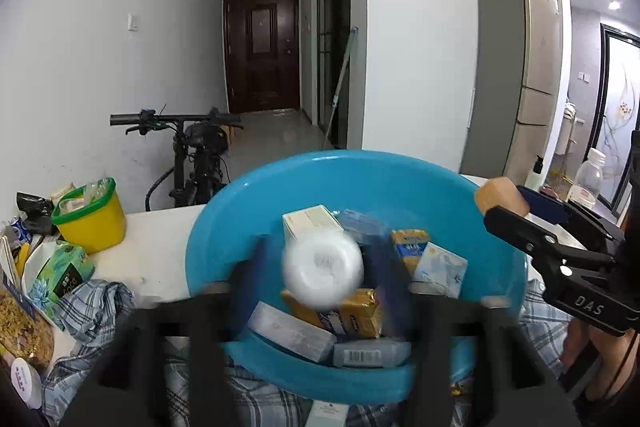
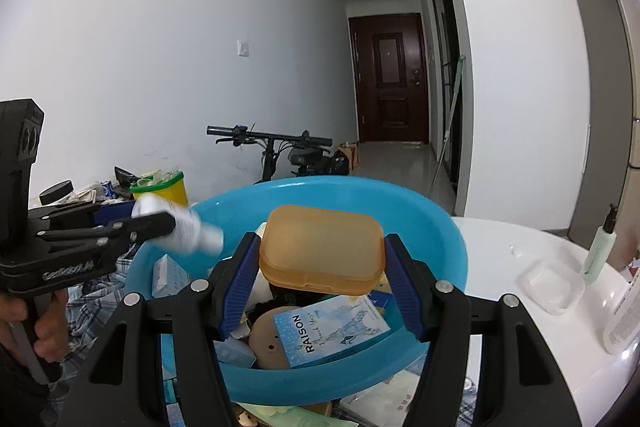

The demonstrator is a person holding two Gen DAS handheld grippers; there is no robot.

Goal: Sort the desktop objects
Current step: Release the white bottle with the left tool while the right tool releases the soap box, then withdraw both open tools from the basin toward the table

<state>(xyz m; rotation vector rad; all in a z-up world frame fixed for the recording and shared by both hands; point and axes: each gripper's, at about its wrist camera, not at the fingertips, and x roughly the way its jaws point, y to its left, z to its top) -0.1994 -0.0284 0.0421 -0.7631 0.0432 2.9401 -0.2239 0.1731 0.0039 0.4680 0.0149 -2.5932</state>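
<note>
Parked bicycle (image 1: 192, 155) against white wall, dark door (image 2: 390, 83) down the hallway, fridge (image 1: 516, 79) alongside.

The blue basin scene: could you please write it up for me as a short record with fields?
container: blue basin, on plaid cloth over a white table
contents: small boxes, among them a light blue RAISON box
left gripper: shut on a white bottle, blurred, above the basin
right gripper: shut on an orange plastic case, above the basin
left of the basin: yellow bin with green rim, holding wrappers
right of the basin: clear plastic tub, pale green pump bottle
</note>
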